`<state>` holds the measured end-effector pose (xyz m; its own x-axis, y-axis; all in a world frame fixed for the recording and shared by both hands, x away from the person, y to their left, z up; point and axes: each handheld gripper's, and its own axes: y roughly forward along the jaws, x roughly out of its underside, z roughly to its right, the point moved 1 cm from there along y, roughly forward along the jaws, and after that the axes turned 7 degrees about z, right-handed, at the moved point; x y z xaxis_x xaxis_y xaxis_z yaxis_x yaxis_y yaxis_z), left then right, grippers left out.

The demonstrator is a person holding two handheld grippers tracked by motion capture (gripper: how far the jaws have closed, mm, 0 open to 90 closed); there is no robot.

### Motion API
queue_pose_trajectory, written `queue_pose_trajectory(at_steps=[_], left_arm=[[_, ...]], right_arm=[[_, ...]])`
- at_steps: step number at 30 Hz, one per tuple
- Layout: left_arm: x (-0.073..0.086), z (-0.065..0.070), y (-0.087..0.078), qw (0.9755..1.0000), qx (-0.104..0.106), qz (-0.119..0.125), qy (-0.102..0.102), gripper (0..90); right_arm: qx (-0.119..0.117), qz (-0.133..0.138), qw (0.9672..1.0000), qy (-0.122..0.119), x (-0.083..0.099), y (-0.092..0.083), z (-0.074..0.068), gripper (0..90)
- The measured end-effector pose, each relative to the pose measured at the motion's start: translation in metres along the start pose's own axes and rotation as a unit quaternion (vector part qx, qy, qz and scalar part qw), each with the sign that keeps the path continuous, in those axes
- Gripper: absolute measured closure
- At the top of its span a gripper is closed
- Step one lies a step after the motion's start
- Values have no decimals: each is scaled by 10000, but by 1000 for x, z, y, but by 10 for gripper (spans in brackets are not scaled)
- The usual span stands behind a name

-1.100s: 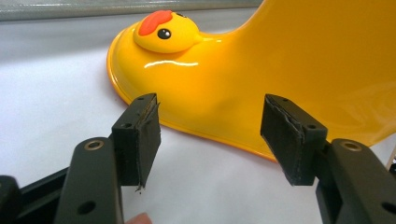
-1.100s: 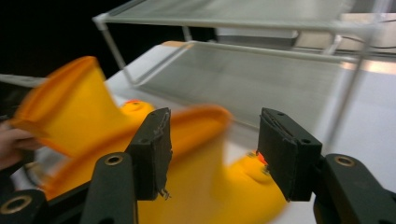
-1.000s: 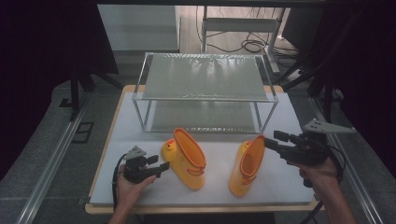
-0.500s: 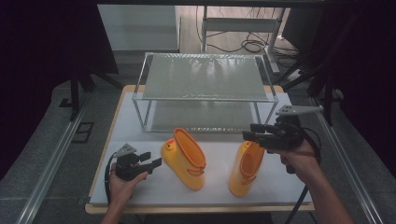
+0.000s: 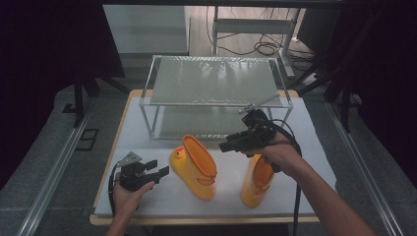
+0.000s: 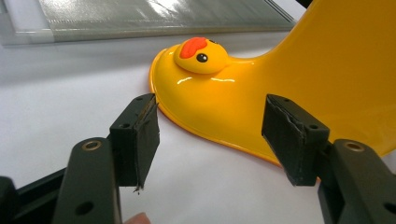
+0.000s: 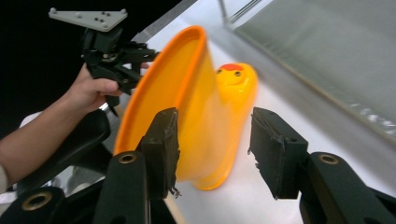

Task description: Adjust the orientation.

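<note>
both boots on the white mat in front of the shelf rack (image 5: pixel 216 81), neither lifted. my right gripper (image 5: pixel 230 144) hangs over the left boot (image 5: pixel 194 164), jaws just been closing, nothing gripped. left gripper (image 5: pixel 161 171) open by its toe. right boot (image 5: pixel 256 182) untouched.

A lab: black curtains (image 5: pixel 59 44), floor cables (image 5: pixel 255 46), aluminium-framed table (image 5: pixel 123 113).

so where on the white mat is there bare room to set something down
Bare mat lies along the left edge behind the left gripper, and on the right between the right-hand yellow rubber duck boot and the white mat's edge. It is crowded between the left-hand yellow duck boot and the two-tier wire-frame rack.
</note>
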<state>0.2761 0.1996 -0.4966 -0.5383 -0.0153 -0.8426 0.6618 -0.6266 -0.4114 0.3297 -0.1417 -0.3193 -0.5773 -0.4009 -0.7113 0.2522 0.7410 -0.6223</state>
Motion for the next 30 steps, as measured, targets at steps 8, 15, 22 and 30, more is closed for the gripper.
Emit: queue_pose_trajectory(at_steps=[8, 15, 22, 30], left_arm=[[1, 1, 0, 10000, 16, 3, -8, 366], [1, 1, 0, 10000, 17, -16, 0, 365], [2, 1, 1, 10000, 1, -24, 26, 364], [2, -1, -1, 10000, -19, -5, 23, 364]], right_arm=[[43, -511, 9987, 38, -8, 31, -18, 505], [171, -806, 9966, 33, -10, 49, -22, 518], [424, -1035, 9937, 95, -11, 68, -21, 637], [538, -1158, 9916, 198, -12, 74, -19, 856]])
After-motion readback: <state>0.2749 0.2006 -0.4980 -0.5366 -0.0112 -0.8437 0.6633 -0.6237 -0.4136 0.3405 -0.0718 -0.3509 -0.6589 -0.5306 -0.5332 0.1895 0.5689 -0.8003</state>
